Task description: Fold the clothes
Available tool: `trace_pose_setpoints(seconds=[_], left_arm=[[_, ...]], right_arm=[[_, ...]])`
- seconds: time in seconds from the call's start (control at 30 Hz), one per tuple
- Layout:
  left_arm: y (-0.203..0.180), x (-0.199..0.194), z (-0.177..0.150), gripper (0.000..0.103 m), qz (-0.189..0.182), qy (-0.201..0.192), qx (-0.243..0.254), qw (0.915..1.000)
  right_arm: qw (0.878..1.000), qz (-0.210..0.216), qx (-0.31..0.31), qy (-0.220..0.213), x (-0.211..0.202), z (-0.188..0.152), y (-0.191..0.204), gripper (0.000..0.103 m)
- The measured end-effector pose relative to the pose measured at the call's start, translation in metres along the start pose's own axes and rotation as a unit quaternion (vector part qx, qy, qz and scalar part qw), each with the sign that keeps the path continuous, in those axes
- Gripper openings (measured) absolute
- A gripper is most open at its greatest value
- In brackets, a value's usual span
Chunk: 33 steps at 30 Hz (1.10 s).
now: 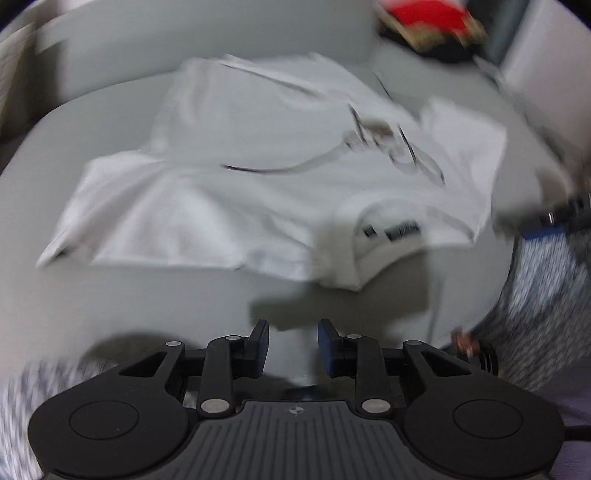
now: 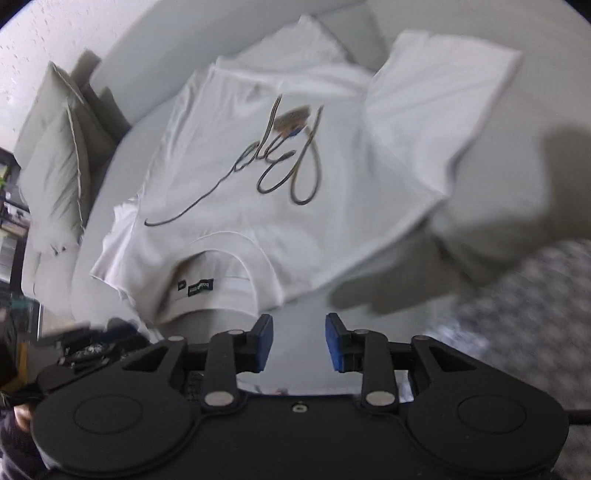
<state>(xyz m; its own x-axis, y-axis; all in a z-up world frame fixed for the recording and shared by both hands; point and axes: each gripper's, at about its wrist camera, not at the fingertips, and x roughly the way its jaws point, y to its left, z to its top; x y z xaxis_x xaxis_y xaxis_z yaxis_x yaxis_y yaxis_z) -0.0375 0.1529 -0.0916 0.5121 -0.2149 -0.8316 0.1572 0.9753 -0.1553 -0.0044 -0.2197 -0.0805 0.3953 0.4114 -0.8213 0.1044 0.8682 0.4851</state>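
Observation:
A white T-shirt [image 1: 258,177] with dark cursive lettering lies spread, front up and rumpled, on a pale grey bed surface [image 1: 147,295]. Its collar with a black label [image 1: 400,230] points toward me. My left gripper [image 1: 293,343] hovers open above bare bedding, short of the shirt's near edge, holding nothing. In the right wrist view the same T-shirt [image 2: 280,192] shows its lettering and collar label [image 2: 199,287]. My right gripper [image 2: 299,341] is open just in front of the collar's hem, with nothing between its blue pads. Both views are motion-blurred.
Grey pillows [image 2: 59,158] lean at the bed's far left. A red and dark bundle [image 1: 432,26] sits beyond the shirt at the back right. Grey patterned fabric [image 2: 524,314] lies at the right, also seen as patterned fabric [image 1: 546,295]. The other gripper's dark body [image 1: 565,214] shows at right.

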Motion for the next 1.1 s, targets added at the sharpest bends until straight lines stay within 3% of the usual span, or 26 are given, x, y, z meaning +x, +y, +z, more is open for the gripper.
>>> trace_pose_setpoints(seconds=[0.13,0.2,0.23,0.33,0.43,0.53,0.57,0.63,0.73,0.83,0.87,1.0,1.03,1.1], left_arm=[[0.021,-0.013,0.004,0.037,0.035,-0.064,-0.100,0.9923],[0.030,-0.009,0.011,0.039,0.072,-0.074,-0.118,0.9876],[0.036,-0.007,0.014,0.045,0.089,-0.075,-0.131,0.9845],[0.069,-0.002,0.024,0.055,0.121,-0.081,-0.201,0.9688],[0.111,0.005,0.031,0.055,0.111,-0.091,-0.289,0.9467],[0.146,0.012,0.032,0.055,0.080,-0.095,-0.353,0.9272],[0.154,0.014,0.033,0.055,0.073,-0.098,-0.368,0.9218],[0.163,0.018,0.035,0.055,0.066,-0.107,-0.384,0.9147],[0.164,0.025,0.045,0.055,0.063,-0.117,-0.376,0.9172],[0.162,0.037,0.056,0.050,0.074,-0.113,-0.359,0.9236],[0.160,0.042,0.061,0.049,0.081,-0.112,-0.348,0.9272],[0.145,0.061,0.079,0.048,0.125,-0.100,-0.291,0.9432],[0.142,0.064,0.082,0.044,0.136,-0.099,-0.277,0.9460],[0.137,0.069,0.085,0.013,0.160,-0.096,-0.259,0.9477]], right_arm=[[0.998,0.010,0.032,-0.057,-0.031,-0.009,-0.017,0.044],[0.996,0.016,0.048,-0.080,-0.039,-0.010,-0.023,0.044],[0.995,0.016,0.054,-0.082,-0.036,-0.007,-0.026,0.043],[0.991,0.008,0.068,-0.112,-0.032,0.006,-0.034,0.043],[0.986,-0.001,0.082,-0.143,-0.028,0.020,-0.042,0.047],[0.980,-0.009,0.097,-0.174,-0.024,0.033,-0.050,0.058],[0.978,-0.012,0.101,-0.184,-0.023,0.038,-0.053,0.064],[0.973,-0.015,0.116,-0.201,-0.020,0.047,-0.061,0.067],[0.962,-0.013,0.159,-0.223,-0.017,0.060,-0.081,0.066],[0.942,-0.013,0.214,-0.259,-0.021,0.066,-0.101,0.056],[0.934,-0.013,0.231,-0.271,-0.023,0.068,-0.107,0.050],[0.919,-0.027,0.266,-0.291,-0.019,0.084,-0.123,0.049],[0.920,-0.032,0.262,-0.290,-0.015,0.090,-0.123,0.049],[0.929,-0.046,0.240,-0.276,-0.004,0.104,-0.119,0.046]])
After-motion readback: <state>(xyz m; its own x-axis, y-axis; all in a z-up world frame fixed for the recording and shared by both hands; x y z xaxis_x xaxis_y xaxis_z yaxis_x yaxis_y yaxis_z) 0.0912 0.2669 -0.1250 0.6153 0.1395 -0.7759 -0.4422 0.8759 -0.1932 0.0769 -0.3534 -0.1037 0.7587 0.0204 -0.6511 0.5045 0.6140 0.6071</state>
